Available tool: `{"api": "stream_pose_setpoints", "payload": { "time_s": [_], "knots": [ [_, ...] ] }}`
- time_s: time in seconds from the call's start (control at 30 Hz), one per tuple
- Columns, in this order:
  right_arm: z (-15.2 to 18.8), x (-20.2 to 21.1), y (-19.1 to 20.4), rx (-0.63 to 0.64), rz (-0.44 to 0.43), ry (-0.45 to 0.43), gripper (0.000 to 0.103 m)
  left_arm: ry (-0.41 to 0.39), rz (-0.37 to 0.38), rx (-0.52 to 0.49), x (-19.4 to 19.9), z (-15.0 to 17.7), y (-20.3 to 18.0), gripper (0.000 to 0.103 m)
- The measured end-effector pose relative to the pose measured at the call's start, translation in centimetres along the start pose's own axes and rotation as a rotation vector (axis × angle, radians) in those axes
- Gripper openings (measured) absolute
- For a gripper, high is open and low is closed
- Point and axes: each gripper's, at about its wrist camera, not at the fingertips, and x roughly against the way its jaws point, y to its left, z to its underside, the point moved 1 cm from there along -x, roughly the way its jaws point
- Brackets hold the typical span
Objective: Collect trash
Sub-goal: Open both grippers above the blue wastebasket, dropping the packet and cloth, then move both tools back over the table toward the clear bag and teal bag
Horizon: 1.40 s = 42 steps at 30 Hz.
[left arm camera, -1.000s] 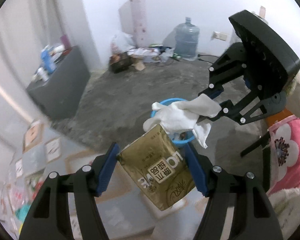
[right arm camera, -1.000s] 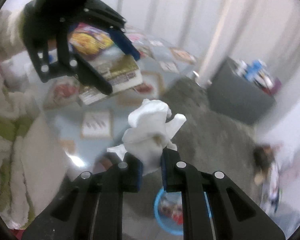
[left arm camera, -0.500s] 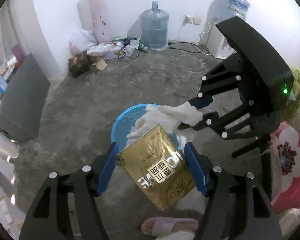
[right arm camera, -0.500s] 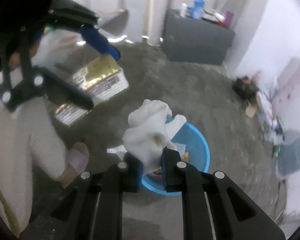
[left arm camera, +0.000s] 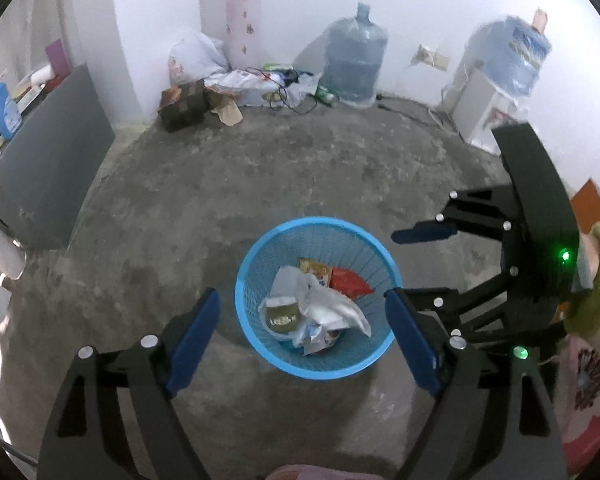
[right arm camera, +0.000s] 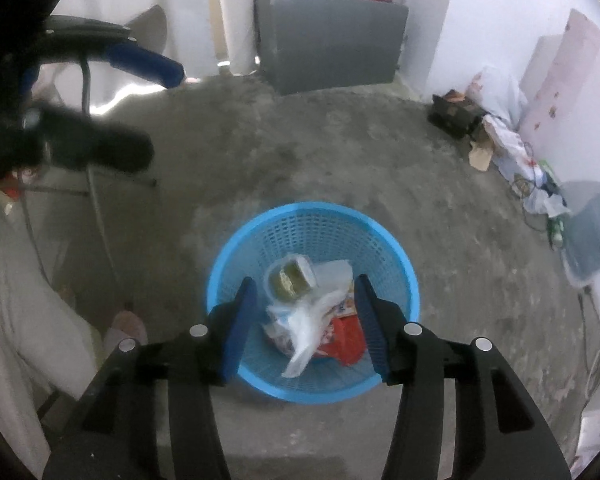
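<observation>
Round blue plastic mesh basket (left arm camera: 256,292) on concrete floor, directly below my left hand-held gripper (left arm camera: 304,330) and right hand-held gripper (right arm camera: 304,322). Both opening, empty; crumpled wrappers (left arm camera: 320,312) inside basket.

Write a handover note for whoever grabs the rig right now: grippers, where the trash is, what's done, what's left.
Left gripper: jaws opening, nothing between them, above the blue basket.
Right gripper: jaws opening, nothing gripped, over the same basket.
Trash: the gold packet, white tissue and a red wrapper all lie inside the basket on the concrete floor.
Done: both loads are in the basket.
Left: more litter sits by the far wall, a torn cardboard box and loose papers. Probably fetch those next; I cannot tell what else counts as trash.
</observation>
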Motion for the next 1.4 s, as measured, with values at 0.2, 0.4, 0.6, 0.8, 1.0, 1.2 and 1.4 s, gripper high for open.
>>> {"api": "stream_pose_setpoints", "payload": {
  "time_s": [0.2,0.4,0.6,0.8,1.0,1.2,1.4],
  "knots": [
    [0.1,3.1,0.5,-0.014,0.013,-0.069,0.049,-0.056,0.0,0.022,3.8,-0.2,-0.3,0.082],
    [0.4,7.0,2.8,0.021,-0.007,-0.161,0.05,-0.14,-0.041,0.044,10.3,1.9,-2.0,0.082],
    [0.9,10.7,6.8,0.122,-0.018,-0.197,0.051,-0.244,-0.144,0.037,17.8,5.8,-3.6,0.082],
    [-0.8,13.8,12.0,0.254,-0.058,-0.248,0.053,-0.283,-0.191,0.108,23.4,10.8,-2.3,0.082],
    [-4.2,15.3,17.7,0.426,-0.121,-0.289,0.053,-0.305,-0.291,0.128,30.1,16.0,1.0,0.082],
    [-9.8,15.5,24.9,0.606,-0.22,-0.339,0.053,-0.291,-0.399,0.129,37.3,21.3,7.2,0.082],
    [-16.1,13.8,32.7,0.766,-0.348,-0.377,0.052,-0.214,-0.468,0.034,42.2,25.7,14.4,0.082]
  ]
}}
